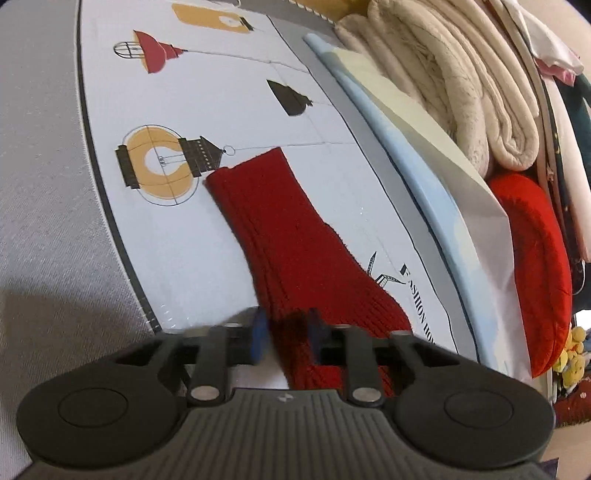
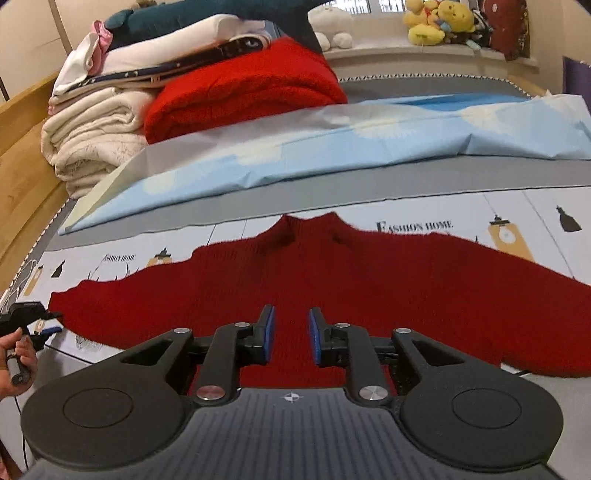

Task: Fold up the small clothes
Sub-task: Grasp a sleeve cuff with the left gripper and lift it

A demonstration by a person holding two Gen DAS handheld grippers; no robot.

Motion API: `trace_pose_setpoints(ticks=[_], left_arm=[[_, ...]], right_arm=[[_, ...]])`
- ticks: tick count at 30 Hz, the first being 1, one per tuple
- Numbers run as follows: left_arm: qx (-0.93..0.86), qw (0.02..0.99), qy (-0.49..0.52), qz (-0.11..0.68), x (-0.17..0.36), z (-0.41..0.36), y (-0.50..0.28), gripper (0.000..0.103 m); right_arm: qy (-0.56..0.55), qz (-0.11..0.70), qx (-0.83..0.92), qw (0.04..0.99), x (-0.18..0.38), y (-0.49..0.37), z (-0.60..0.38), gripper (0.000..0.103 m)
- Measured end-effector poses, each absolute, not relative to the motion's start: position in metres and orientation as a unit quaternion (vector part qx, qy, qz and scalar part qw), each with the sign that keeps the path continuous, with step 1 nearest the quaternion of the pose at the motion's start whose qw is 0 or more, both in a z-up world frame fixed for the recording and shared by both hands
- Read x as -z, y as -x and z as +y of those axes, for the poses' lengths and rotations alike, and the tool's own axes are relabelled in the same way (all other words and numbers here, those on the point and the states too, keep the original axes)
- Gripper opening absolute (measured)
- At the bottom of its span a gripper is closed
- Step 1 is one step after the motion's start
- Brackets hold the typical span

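Note:
A dark red knit sweater point(image 2: 351, 291) lies flat, sleeves spread, on a printed white sheet point(image 2: 498, 206), collar pointing away. My right gripper point(image 2: 291, 336) hovers over the sweater's body, jaws open with nothing between them. In the left wrist view one red sleeve point(image 1: 280, 236) runs away across the sheet, and my left gripper point(image 1: 286, 334) has its blue pads either side of the sleeve's near part, jaws still apart. The left gripper also shows at the far left of the right wrist view point(image 2: 33, 321), at the sleeve's cuff.
A folded light blue sheet point(image 2: 332, 147) lies behind the sweater. A pile of folded things stands at the back left: cream blanket point(image 2: 92, 144), bright red knit point(image 2: 243, 88), white and dark clothes. Plush toys point(image 2: 436, 18) sit on the sill. A wooden bed frame point(image 2: 22, 155) runs along the left.

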State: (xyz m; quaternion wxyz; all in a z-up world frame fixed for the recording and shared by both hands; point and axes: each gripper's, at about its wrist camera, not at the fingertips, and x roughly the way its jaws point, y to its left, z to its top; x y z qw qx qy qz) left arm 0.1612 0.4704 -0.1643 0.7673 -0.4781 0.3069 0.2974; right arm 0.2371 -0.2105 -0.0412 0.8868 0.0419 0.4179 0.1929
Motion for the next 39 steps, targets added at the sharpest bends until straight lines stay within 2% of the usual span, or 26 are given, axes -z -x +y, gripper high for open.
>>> trace_pose_setpoints(ticks=[3, 5, 8, 13, 15, 16, 19, 20, 22, 23, 28, 33, 34, 35, 39], left_arm=[[-0.315, 0.777, 0.452, 0.306, 0.156, 0.469, -0.157, 0.0], [-0.385, 0.78, 0.397, 0.292, 0.135, 0.463, -0.148, 0.0], [-0.392, 0.774, 0.41, 0.281, 0.127, 0.464, -0.137, 0.0], [-0.321, 0.737, 0.523, 0.283, 0.155, 0.477, -0.135, 0.013], [-0.308, 0.738, 0.522, 0.295, 0.163, 0.476, -0.142, 0.028], [-0.303, 0.738, 0.525, 0.297, 0.167, 0.475, -0.143, 0.032], [-0.298, 0.746, 0.52, 0.291, 0.17, 0.471, -0.147, 0.032], [-0.296, 0.748, 0.518, 0.29, 0.171, 0.471, -0.149, 0.029], [-0.29, 0.754, 0.51, 0.295, 0.171, 0.469, -0.152, 0.014], [-0.292, 0.759, 0.501, 0.296, 0.169, 0.468, -0.155, 0.012], [-0.343, 0.79, 0.427, 0.277, 0.138, 0.448, -0.156, 0.011], [-0.351, 0.749, 0.475, 0.302, 0.154, 0.447, -0.158, 0.02], [-0.343, 0.743, 0.487, 0.306, 0.16, 0.447, -0.157, 0.019], [-0.346, 0.746, 0.482, 0.304, 0.161, 0.447, -0.157, 0.014], [-0.351, 0.775, 0.436, 0.293, 0.132, 0.43, -0.166, 0.012]], right_arm=[[-0.037, 0.418, -0.193, 0.887, 0.041, -0.236, -0.206, 0.021], [-0.036, 0.418, -0.194, 0.887, 0.041, -0.235, -0.204, 0.021], [-0.036, 0.416, -0.191, 0.888, 0.04, -0.234, -0.203, 0.021], [-0.037, 0.419, -0.186, 0.888, 0.042, -0.236, -0.204, 0.021], [-0.042, 0.421, -0.183, 0.888, 0.042, -0.237, -0.205, 0.021], [-0.044, 0.421, -0.183, 0.887, 0.042, -0.237, -0.206, 0.021], [-0.042, 0.423, -0.185, 0.886, 0.043, -0.236, -0.206, 0.022], [-0.041, 0.423, -0.184, 0.886, 0.043, -0.235, -0.206, 0.023], [-0.04, 0.425, -0.182, 0.886, 0.044, -0.236, -0.208, 0.023], [-0.041, 0.425, -0.181, 0.886, 0.044, -0.236, -0.21, 0.023], [-0.047, 0.426, -0.173, 0.887, 0.043, -0.238, -0.217, 0.023], [-0.056, 0.423, -0.167, 0.889, 0.041, -0.239, -0.223, 0.023], [-0.058, 0.423, -0.165, 0.889, 0.04, -0.24, -0.224, 0.023], [-0.06, 0.422, -0.164, 0.889, 0.04, -0.24, -0.226, 0.023], [-0.064, 0.419, -0.162, 0.891, 0.037, -0.238, -0.235, 0.023]])
